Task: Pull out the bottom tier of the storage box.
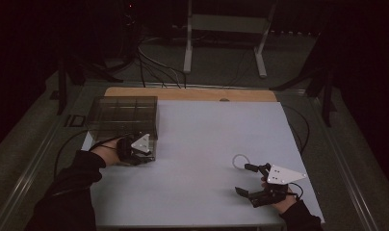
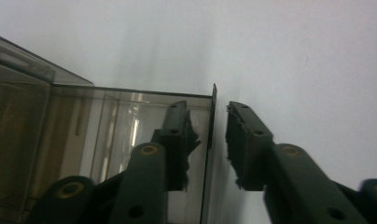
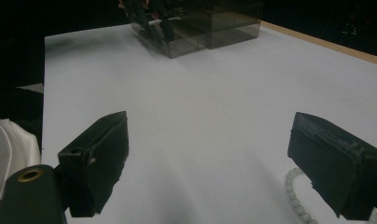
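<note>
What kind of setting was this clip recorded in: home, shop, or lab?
Most likely a lab or recording workspace. A plain white table stands in a dark room, loose cables run across the floor behind it, and a white metal stand sits beyond. Nothing domestic is in view.

White table (image 1: 207,144) with a wooden far edge; a smoky clear compartment box (image 1: 123,115) sits at its left, 1 bead bracelet (image 1: 240,160) lies near right.

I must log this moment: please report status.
Left tongs astride clear box wall, not shut. Right tongs open beside bead bracelet. Nothing between.
</note>
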A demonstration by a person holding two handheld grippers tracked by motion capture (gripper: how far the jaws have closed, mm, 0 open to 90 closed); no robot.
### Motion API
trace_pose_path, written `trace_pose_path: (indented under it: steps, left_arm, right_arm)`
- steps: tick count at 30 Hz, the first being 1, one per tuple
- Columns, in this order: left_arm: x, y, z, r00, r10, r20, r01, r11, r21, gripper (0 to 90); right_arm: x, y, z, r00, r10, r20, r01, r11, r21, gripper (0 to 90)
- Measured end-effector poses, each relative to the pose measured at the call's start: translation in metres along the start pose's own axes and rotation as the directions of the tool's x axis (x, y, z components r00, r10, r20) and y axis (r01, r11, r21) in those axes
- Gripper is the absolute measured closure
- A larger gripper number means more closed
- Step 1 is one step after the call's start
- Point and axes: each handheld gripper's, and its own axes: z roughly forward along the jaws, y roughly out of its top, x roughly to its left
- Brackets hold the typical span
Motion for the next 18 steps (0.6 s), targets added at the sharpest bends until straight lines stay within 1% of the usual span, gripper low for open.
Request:
trace_pose_path:
  steps: [1, 2, 3, 5, 7, 8, 10, 11, 12, 14, 15, 16, 17, 18]
  left_arm:
    - [0.001, 0.0, -0.001, 1.0, -0.002, 0.005, 0.002, 1.0, -0.003, 63.2]
    - [0.0, 0.0, -0.002, 1.0, -0.006, 0.0, 0.006, 0.9999, -0.014, 62.8]
    - [0.001, 0.0, -0.004, 0.9999, -0.011, -0.007, 0.011, 0.9998, -0.016, 60.0]
    - [0.001, 0.001, -0.007, 0.9998, -0.022, -0.005, 0.022, 0.9992, -0.034, 57.4]
    - [0.002, 0.002, -0.011, 0.9989, -0.046, -0.011, 0.045, 0.9977, -0.05, 55.1]
    - [0.003, 0.002, -0.012, 0.9986, -0.053, -0.01, 0.052, 0.9973, -0.052, 51.6]
    - [0.004, 0.002, -0.015, 0.9969, -0.076, -0.021, 0.074, 0.9951, -0.065, 49.9]
    - [0.004, 0.002, -0.018, 0.9958, -0.089, -0.022, 0.087, 0.9935, -0.074, 47.0]
    - [0.004, 0.003, -0.02, 0.9943, -0.102, -0.03, 0.099, 0.9914, -0.085, 44.9]
    - [0.004, 0.003, -0.024, 0.9911, -0.13, -0.029, 0.126, 0.9859, -0.11, 40.4]
    - [0.004, 0.004, -0.026, 0.9897, -0.138, -0.037, 0.133, 0.9849, -0.111, 37.5]
    - [0.004, 0.004, -0.026, 0.9897, -0.138, -0.037, 0.133, 0.9849, -0.111, 33.7]
    - [0.003, 0.005, -0.03, 0.9847, -0.168, -0.046, 0.161, 0.9789, -0.126, 33.7]
    - [0.003, 0.005, -0.032, 0.9784, -0.198, -0.06, 0.189, 0.9736, -0.128, 27.3]
  right_arm:
    - [0.0, 0.0, 0.0, 1.0, 0.0, 0.0, 0.0, 1.0, 0.001, 12.6]
    - [0.0, 0.0, 0.0, 1.0, -0.001, -0.001, 0.001, 1.0, 0.003, 12.6]
    - [0.0, 0.0, 0.0, 1.0, -0.002, -0.001, 0.002, 1.0, 0.003, 12.6]
    - [0.0, 0.0, 0.0, 1.0, -0.002, -0.001, 0.002, 1.0, 0.001, 12.6]
    - [0.0, 0.0, 0.0, 1.0, 0.003, 0.0, -0.003, 1.0, 0.0, 12.6]
    - [0.0, 0.0, 0.0, 1.0, 0.002, 0.001, -0.002, 1.0, -0.001, 12.6]
    - [0.0, 0.0, 0.0, 1.0, -0.002, 0.003, 0.002, 1.0, 0.001, 12.6]
    - [0.0, 0.0, 0.0, 1.0, -0.001, 0.002, 0.001, 1.0, 0.002, 12.6]
    - [0.0, 0.0, 0.0, 1.0, -0.002, 0.002, 0.002, 1.0, 0.001, 12.6]
    - [0.0, 0.0, 0.0, 1.0, -0.001, 0.003, 0.001, 1.0, 0.0, 12.6]
    - [0.0, 0.0, 0.0, 1.0, 0.001, 0.003, -0.001, 1.0, -0.001, 12.6]
    - [0.0, 0.0, 0.0, 1.0, 0.001, 0.003, -0.001, 1.0, -0.001, 12.6]
    - [0.0, 0.0, 0.0, 1.0, 0.002, 0.003, -0.002, 1.0, -0.001, 12.6]
    - [0.0, 0.0, 0.0, 1.0, 0.003, 0.003, -0.003, 1.0, -0.001, 12.6]
